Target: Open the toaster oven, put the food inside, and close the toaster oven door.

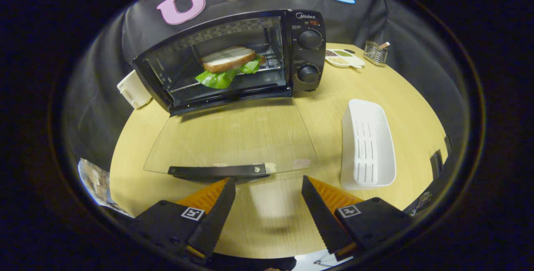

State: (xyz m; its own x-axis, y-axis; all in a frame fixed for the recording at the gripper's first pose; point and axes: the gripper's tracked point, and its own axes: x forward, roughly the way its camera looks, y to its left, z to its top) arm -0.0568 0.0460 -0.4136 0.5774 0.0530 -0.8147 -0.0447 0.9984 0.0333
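Observation:
A black toaster oven (306, 52) stands at the back of the wooden table (417, 108). Its glass door (233, 137) lies folded down flat toward me, with a dark handle (219, 171) along its near edge. Inside, on the rack, sits a sandwich (227, 60) with green lettuce (219, 79) hanging out below the bread. My gripper (267, 185) is open, nothing between its fingers. The fingertips sit just short of the door's near edge, and the left fingertip is close to the right end of the handle.
An empty white slotted tray (367, 146) lies to the right of the open door. At the far right back are a divided white dish (344, 58) with seasonings and a small wire holder (374, 53). A white object (131, 89) sits left of the oven.

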